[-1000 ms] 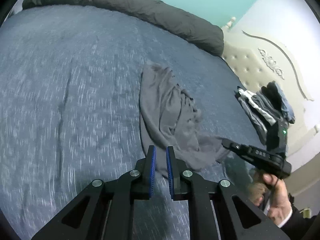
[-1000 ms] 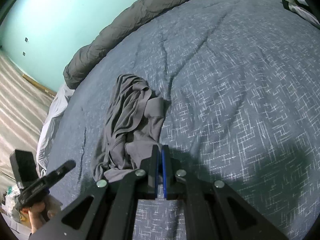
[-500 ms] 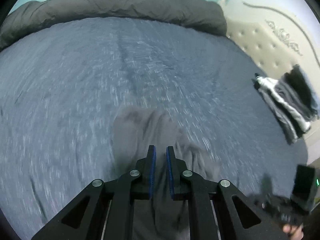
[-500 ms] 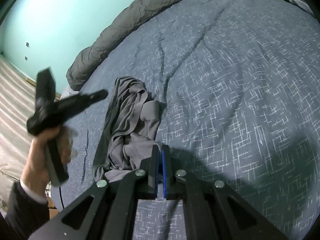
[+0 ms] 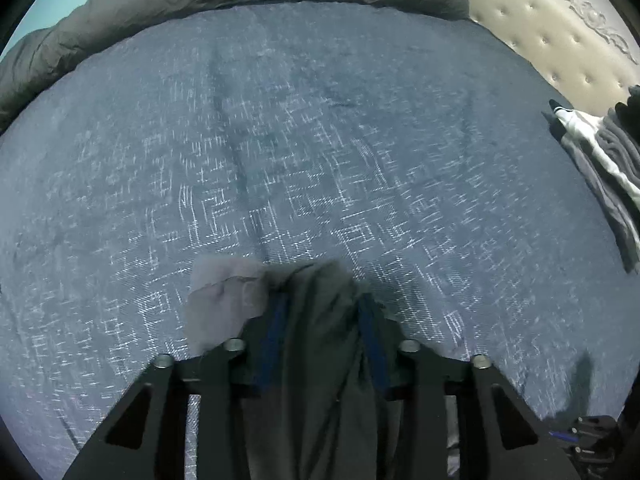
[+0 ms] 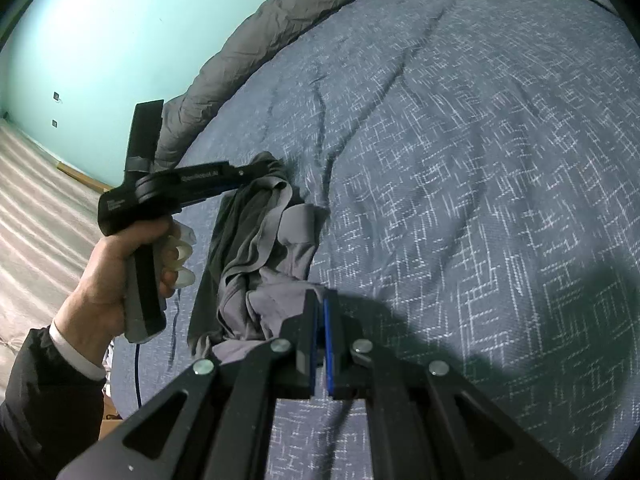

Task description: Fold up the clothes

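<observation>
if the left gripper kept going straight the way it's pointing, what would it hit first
Probably the grey garment: its fabric already lies between the left gripper fingers, with the blue bedspread right underneath. Depth is hard to judge.

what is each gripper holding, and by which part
Right gripper appears to pinch the grey garment by its near edge. Left gripper, jaws just opening, straddles its far end, not gripping yet.

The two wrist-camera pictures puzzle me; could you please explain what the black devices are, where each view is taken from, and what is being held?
A person holds a hand-held gripper in each hand; each carries a forward-looking camera. The left hand-held gripper has just been opening its jaws around the far end of a grey garment on the blue bedspread. The right hand-held gripper is shut, apparently pinching the near edge. Folded clothes lie by the headboard.
</observation>
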Motion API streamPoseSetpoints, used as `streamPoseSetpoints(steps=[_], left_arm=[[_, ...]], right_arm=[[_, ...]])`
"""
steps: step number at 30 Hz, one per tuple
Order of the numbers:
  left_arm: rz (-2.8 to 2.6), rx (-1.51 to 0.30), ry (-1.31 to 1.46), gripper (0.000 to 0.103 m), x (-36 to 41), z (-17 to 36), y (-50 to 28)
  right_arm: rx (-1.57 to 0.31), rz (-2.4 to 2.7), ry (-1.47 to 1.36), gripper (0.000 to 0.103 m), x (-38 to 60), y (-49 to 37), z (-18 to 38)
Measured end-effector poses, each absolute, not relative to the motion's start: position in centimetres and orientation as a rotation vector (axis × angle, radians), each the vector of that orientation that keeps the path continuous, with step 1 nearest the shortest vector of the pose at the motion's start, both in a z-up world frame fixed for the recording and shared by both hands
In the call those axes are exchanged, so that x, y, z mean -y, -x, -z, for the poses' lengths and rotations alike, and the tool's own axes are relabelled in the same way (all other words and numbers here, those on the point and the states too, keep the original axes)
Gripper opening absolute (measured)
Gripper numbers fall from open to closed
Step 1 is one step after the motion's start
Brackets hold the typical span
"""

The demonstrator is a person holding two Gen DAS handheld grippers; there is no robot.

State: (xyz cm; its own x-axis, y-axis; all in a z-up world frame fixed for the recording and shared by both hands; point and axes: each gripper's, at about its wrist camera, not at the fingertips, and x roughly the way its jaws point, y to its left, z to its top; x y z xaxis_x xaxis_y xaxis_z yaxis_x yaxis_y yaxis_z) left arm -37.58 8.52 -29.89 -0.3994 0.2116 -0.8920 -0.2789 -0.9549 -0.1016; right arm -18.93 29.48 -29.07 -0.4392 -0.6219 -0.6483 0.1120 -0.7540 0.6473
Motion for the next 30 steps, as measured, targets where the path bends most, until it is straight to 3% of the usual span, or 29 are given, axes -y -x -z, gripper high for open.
streamPoseSetpoints(steps=[1,3,21,30], left_arm=[[-2.404,-0.101,1.516,0.01,-8.6,30.0,37.5],[-2.405,-0.119,1.496,0.007,-8.7,29.8,37.1],[-2.689,0.103,1.26,0.006,6.4,19.3,25.1],[-2.733,0.343,1.381,0.006,12.9,24.7,19.0]], right_arm=[[0.736,2.218,-1.316,0.002,-29.5,19.0,29.1],[0.732,2.221,-1.313,0.002,-29.4,19.0,29.0],[0.713,2.259,-1.243,0.002,-28.6,19.6,27.2],[0.65,2.232,-1.252,0.002,-26.5,19.3,27.5]])
